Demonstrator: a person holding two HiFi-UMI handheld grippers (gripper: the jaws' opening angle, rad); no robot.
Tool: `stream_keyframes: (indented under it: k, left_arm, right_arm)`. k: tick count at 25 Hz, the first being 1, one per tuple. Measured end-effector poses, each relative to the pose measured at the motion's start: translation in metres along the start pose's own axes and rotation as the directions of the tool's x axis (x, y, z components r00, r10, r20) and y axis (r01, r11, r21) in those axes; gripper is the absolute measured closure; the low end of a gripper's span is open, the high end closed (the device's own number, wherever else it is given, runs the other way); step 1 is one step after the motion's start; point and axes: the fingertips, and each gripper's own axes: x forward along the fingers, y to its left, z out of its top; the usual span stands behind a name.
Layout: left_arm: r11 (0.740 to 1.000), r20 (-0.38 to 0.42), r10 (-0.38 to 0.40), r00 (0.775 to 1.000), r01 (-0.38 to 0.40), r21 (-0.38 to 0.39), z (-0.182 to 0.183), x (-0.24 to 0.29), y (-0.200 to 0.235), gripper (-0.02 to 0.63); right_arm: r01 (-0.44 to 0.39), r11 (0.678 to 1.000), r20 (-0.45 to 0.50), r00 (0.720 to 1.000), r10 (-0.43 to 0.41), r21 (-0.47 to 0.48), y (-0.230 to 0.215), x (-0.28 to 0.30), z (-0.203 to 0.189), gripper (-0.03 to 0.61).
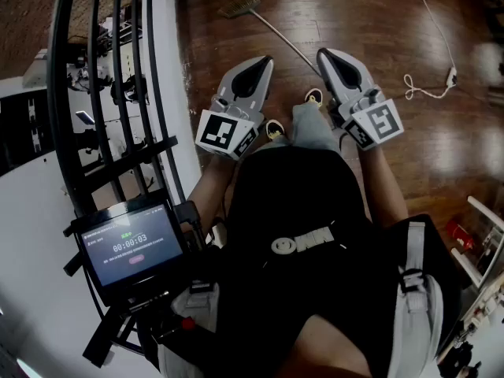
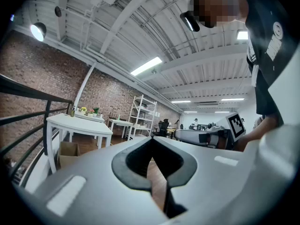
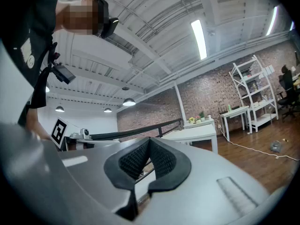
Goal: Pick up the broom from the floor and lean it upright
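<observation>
Plainly nothing is gripped yet. The left claw (image 1: 264,60) has its jaws pressed together on nothing, as the left gripper view shows (image 2: 151,139), and the right claw (image 1: 324,53) is likewise closed and empty (image 3: 149,140). Both are held level in front of the person's body, side by side with a gap between them.

The broom (image 1: 272,29) lies flat on the wooden floor (image 1: 378,22), ahead of and below both claws. Its bristle head sits at the far end, up and to the left in the head view. Its thin handle runs diagonally back toward the person, and the near end passes into the gap between the two claws. That end appears closer to the right claw's tip than to the left's, so the right hand looks better placed to take it.

Either claw would have to open and drop to floor level. It should also meet the handle across the long axis, not along it.
</observation>
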Motion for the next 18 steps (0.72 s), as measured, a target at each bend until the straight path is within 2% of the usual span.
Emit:
stream_keyframes:
  k: [4, 7, 10, 13, 16, 18]
  left_arm:
    - [1.000, -0.004, -0.019, 1.000, 0.019, 0.020, -0.011, 0.005, -0.010, 0.595]
    - [0.995, -0.122, -0.079, 0.989, 0.086, 0.056, -0.049, 0.080, 0.006, 0.595]
    - [0.979, -0.286, -0.142, 0.948, 0.177, 0.100, -0.103, 0.175, 0.031, 0.595]
    - [0.955, -0.396, -0.188, 0.899, 0.262, 0.141, -0.165, 0.237, 0.056, 0.595]
    - [0.928, -0.487, -0.201, 0.850, 0.325, 0.185, -0.229, 0.285, 0.085, 0.595]
    - [0.910, -0.523, -0.202, 0.828, 0.356, 0.211, -0.279, 0.316, 0.107, 0.595]
  right_arm:
    - [0.027, 1.000, -0.020, 0.999, -0.027, -0.015, -0.011, -0.026, -0.005, 0.577]
    - [0.084, 0.995, -0.031, 0.996, -0.083, 0.048, -0.085, -0.023, -0.019, 0.577]
    - [0.135, 0.985, -0.058, 0.990, -0.129, 0.112, -0.181, -0.004, -0.038, 0.577]
    - [0.136, 0.987, -0.109, 0.986, -0.126, 0.087, -0.253, 0.022, -0.073, 0.577]
    - [0.130, 0.990, -0.201, 0.973, -0.116, 0.057, -0.307, 0.051, -0.127, 0.577]
    - [0.095, 0.995, -0.302, 0.949, -0.090, 0.004, -0.335, 0.069, -0.184, 0.577]
